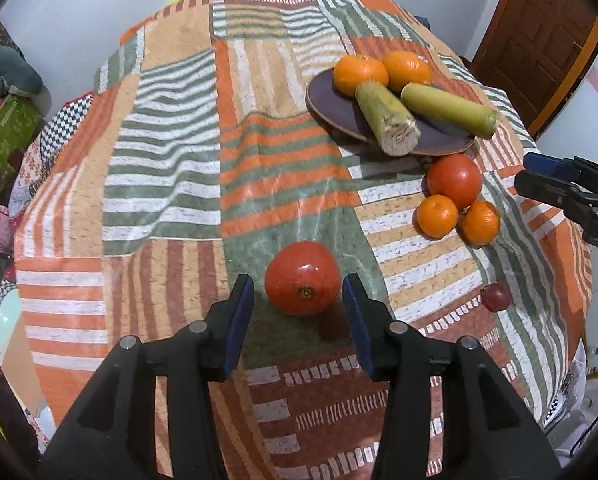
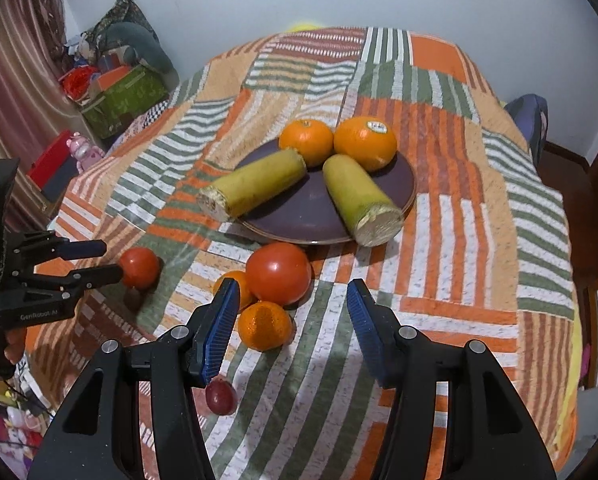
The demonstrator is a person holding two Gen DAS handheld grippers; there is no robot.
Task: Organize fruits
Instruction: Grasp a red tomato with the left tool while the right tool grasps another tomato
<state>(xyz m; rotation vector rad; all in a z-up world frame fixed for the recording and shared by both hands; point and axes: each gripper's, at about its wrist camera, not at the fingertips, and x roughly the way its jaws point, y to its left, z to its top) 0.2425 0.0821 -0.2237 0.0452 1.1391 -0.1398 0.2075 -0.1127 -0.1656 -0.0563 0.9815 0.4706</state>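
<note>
while both grippers' fingers stand apart, left gripper reads "genrobot.ai", orange stickered

Red tomato lies on cloth, apart from plated oranges.

Open right tool above small orange.

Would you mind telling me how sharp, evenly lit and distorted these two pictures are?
Left wrist view: the table edge bows strongly, corners go black; the near tomato carries a small glare spot, and faint light streaks cross the cloth behind it. Right wrist view: same fisheye bulge, soft even light, short shadows under the plate; fruit looks reasonably sharp.
</note>
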